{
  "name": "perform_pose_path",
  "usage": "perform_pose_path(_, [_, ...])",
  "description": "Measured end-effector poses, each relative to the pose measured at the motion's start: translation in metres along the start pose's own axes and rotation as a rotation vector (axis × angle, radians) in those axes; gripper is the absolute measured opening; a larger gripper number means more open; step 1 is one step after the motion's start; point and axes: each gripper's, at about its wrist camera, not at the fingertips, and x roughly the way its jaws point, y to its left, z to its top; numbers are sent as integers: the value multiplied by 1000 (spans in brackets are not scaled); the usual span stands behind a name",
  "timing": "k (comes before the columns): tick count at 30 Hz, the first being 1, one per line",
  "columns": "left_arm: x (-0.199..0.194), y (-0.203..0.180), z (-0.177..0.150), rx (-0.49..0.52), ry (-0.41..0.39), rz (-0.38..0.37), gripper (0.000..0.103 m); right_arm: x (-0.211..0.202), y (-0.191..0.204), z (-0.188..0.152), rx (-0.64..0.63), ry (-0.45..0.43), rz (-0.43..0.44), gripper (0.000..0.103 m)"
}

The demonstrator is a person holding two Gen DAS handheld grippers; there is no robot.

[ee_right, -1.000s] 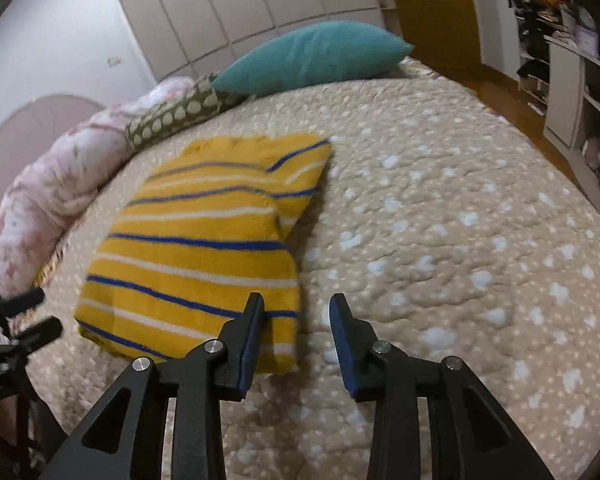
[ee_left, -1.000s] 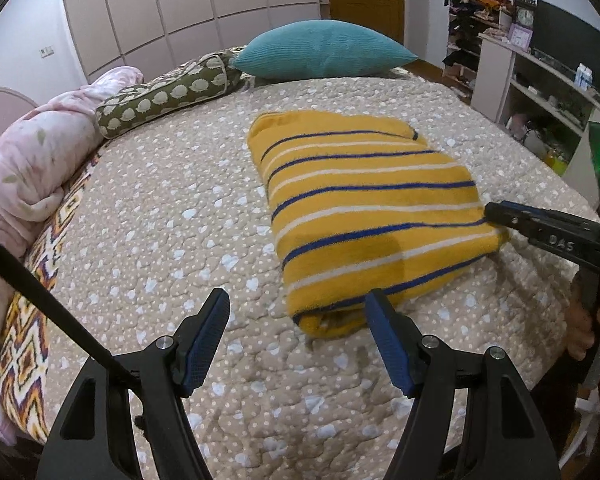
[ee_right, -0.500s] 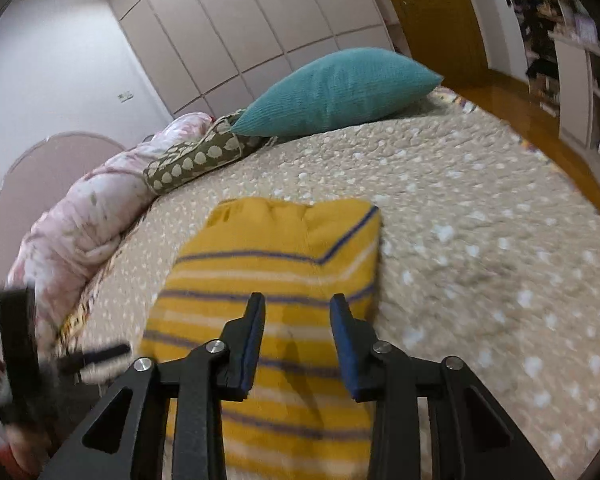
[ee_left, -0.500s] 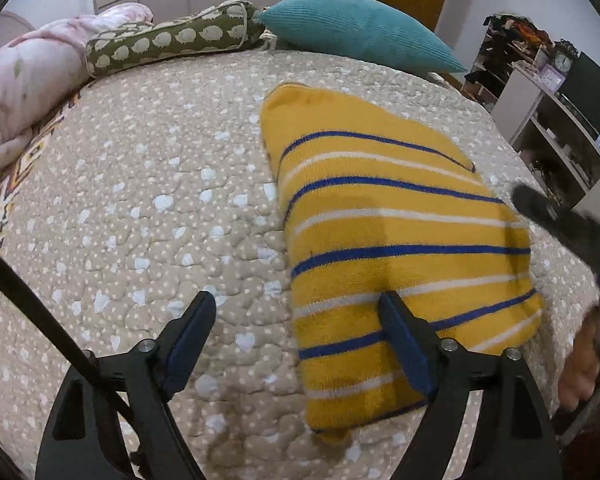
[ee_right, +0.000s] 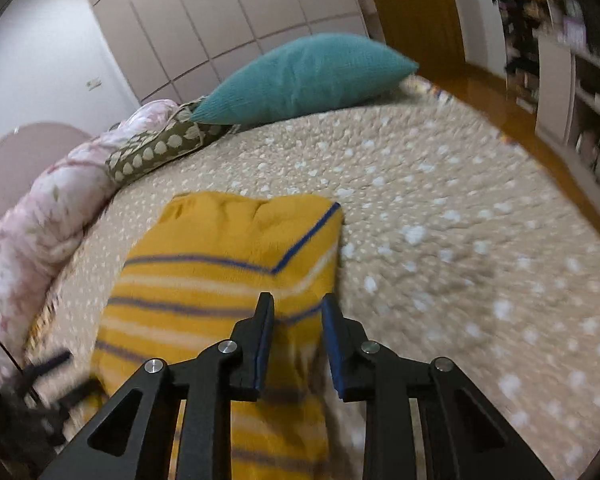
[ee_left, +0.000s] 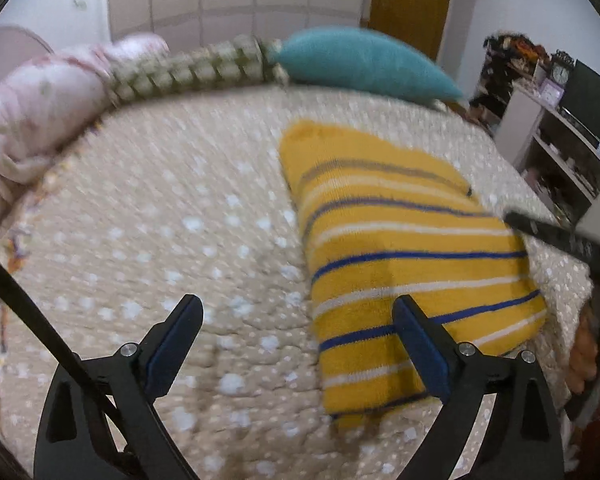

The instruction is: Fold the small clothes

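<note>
My left gripper (ee_left: 300, 344) is spread wide, its jaws having just been opening, and nothing is pinched between them. One blue pad hangs over bare bedspread (ee_left: 172, 216), the other over the near left edge of the folded yellow striped sweater (ee_left: 412, 264). No contact with the knit that I can make out; the view is smeared with blur.

The sweater lies flat on the bed, a tidy folded block with blue and white stripes, toward the near right corner of the spotted beige bedspread, its far end aimed at the pillows.

My right gripper (ee_right: 296, 320) hovers over the sweater's near right part, jaws narrowed to a slim gap after closing a little, with only yellow knit showing behind the gap. Not gripping anything, as far as I can see.

Along the head of the bed: a teal pillow (ee_right: 304, 76), an olive patterned bolster (ee_right: 156, 152) beside it, and a bunched pink floral duvet (ee_right: 36, 232) down the left edge.
</note>
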Motion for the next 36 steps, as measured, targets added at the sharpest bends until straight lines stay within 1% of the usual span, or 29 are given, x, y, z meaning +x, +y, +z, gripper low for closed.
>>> perform_pose_path(1, [-14,0,-2,4,-51,31,95,-10,3,-8,-20,-8,-12,33])
perform_pose_path(3, [-37,0,-5,2,-125,83,95,-25,7,-21,-39,-19,-32,34])
perform_pose_path(4, [-54,0,-8,-1,-181,133,95,-32,8,-28,-45,-27,-43,34])
perform_pose_path(5, [-65,1,-7,-4,-218,163,96,-41,10,-36,-49,-35,-50,34])
perform_pose_path(6, [-78,1,-6,-6,-255,195,101,-49,11,-44,-49,-43,-52,34])
perform_pose_path(7, [-91,1,-5,-5,-294,225,103,-60,13,-53,-47,-54,-56,35])
perform_pose_path(8, [-107,-1,-3,-2,-335,256,103,-68,14,-60,-41,-63,-58,35])
perform_pose_path(10, [-132,-4,-3,5,-386,296,103,-83,16,-72,-26,-77,-57,36])
perform_pose_path(12, [-155,-7,-5,13,-424,300,103,-102,20,-84,-22,-95,-71,38])
perform_pose_path(14, [-176,-11,-16,32,-463,261,103,-120,28,-97,-42,-116,-97,41])
perform_pose_path(15, [-183,-12,-22,38,-473,231,103,-128,32,-103,-52,-123,-109,47])
perform_pose_path(16, [-187,-12,-28,43,-470,199,103,-132,35,-107,-57,-126,-119,54])
perform_pose_path(18, [-186,-12,-40,45,-426,152,103,-144,42,-121,-58,-134,-144,62])
perform_pose_path(21, [-159,-13,-53,48,-300,133,103,-144,52,-139,-80,-121,-185,64])
perform_pose_path(23, [-133,-14,-63,39,-200,138,103,-137,55,-144,-97,-110,-207,64])
perform_pose_path(25, [-114,-13,-74,24,-126,147,103,-129,59,-148,-107,-93,-232,64])
perform_pose_path(29, [-87,-16,-90,16,-42,161,103,-122,60,-152,-89,-68,-252,64])
perform_pose_path(32, [-77,-21,-99,5,9,138,103,-123,60,-157,-71,-66,-296,65])
perform_pose_path(36, [-70,-27,-108,8,48,100,103,-124,62,-168,-80,-65,-329,67])
